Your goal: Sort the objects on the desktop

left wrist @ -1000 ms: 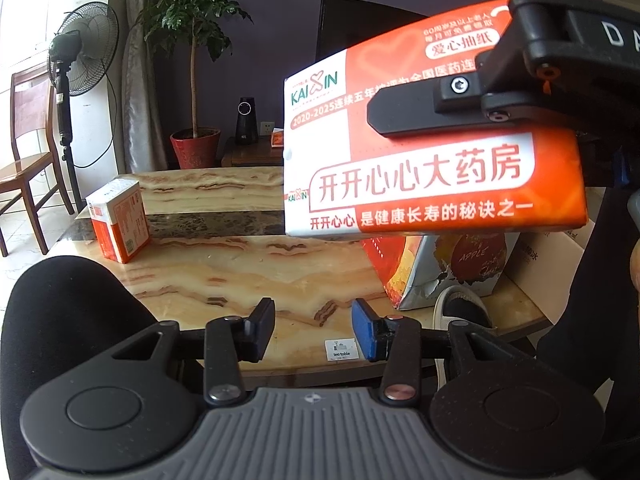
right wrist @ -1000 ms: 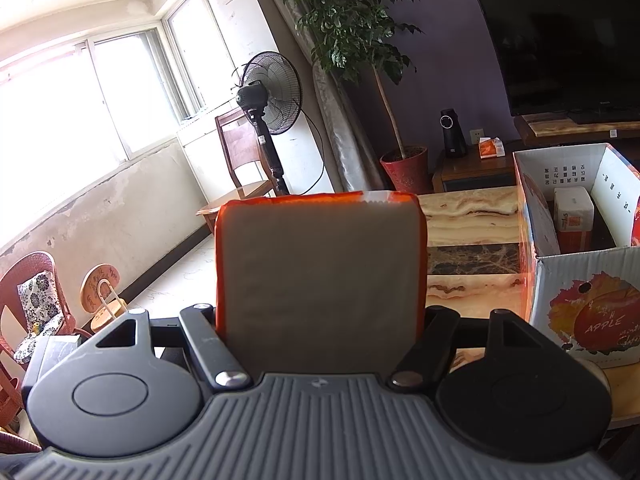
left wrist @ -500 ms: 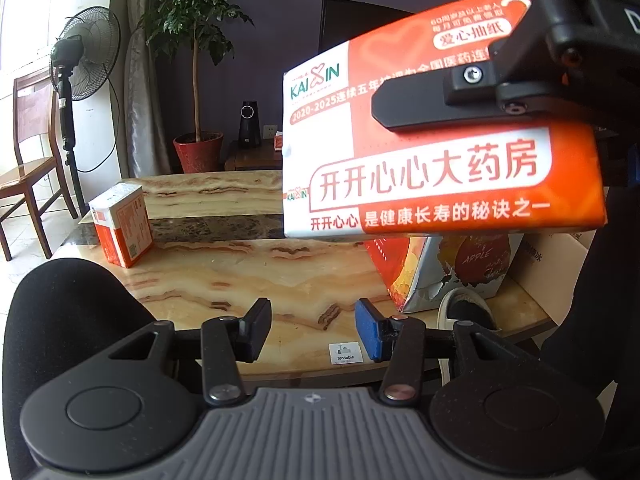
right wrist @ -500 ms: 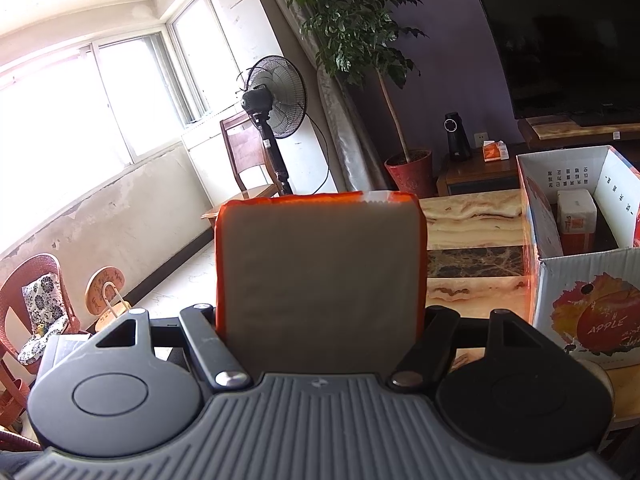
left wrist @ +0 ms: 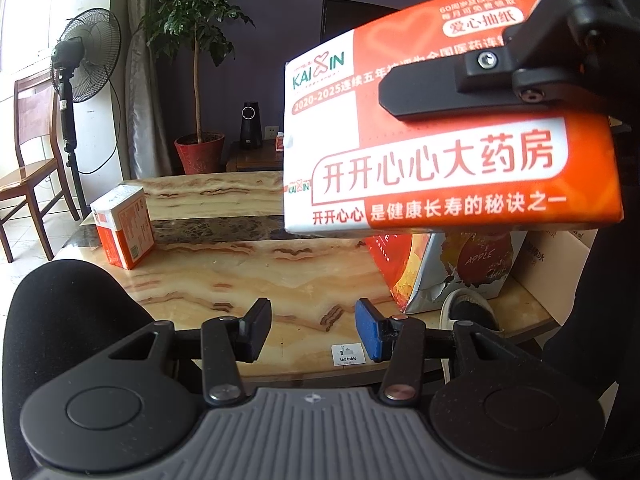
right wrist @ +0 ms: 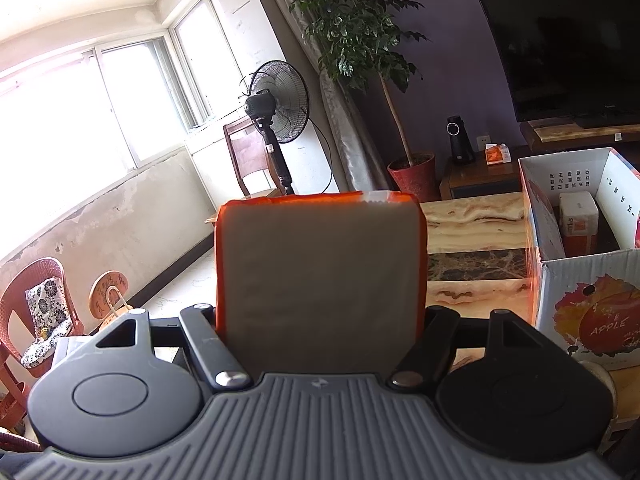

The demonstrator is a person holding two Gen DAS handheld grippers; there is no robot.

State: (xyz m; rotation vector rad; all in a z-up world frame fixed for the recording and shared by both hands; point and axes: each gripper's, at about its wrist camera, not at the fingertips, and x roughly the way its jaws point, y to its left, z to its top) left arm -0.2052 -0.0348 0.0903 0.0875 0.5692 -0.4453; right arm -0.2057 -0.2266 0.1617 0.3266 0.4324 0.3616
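An orange-and-white tissue pack (right wrist: 320, 272) fills the middle of the right wrist view, and my right gripper (right wrist: 320, 320) is shut on its two sides, holding it in the air. In the left wrist view the same tissue pack (left wrist: 440, 168) hangs at upper right, with one black finger (left wrist: 452, 92) of the right gripper across its face. My left gripper (left wrist: 312, 332) is open and holds nothing, low over the near edge of the marble table (left wrist: 248, 280). A small orange-and-white box (left wrist: 124, 232) stands on the table's far left.
An open cardboard apple box (right wrist: 580, 312) stands on the table's right, with a small white-and-orange box (right wrist: 578, 220) inside. A shoe (left wrist: 468, 312) lies near it. Dark clothing (left wrist: 60, 320) bulges at lower left. A fan, potted plant, chairs and TV stand beyond the table.
The held tissue pack sits very slightly higher in the left wrist view than a second ago. Both grippers look the same as before.
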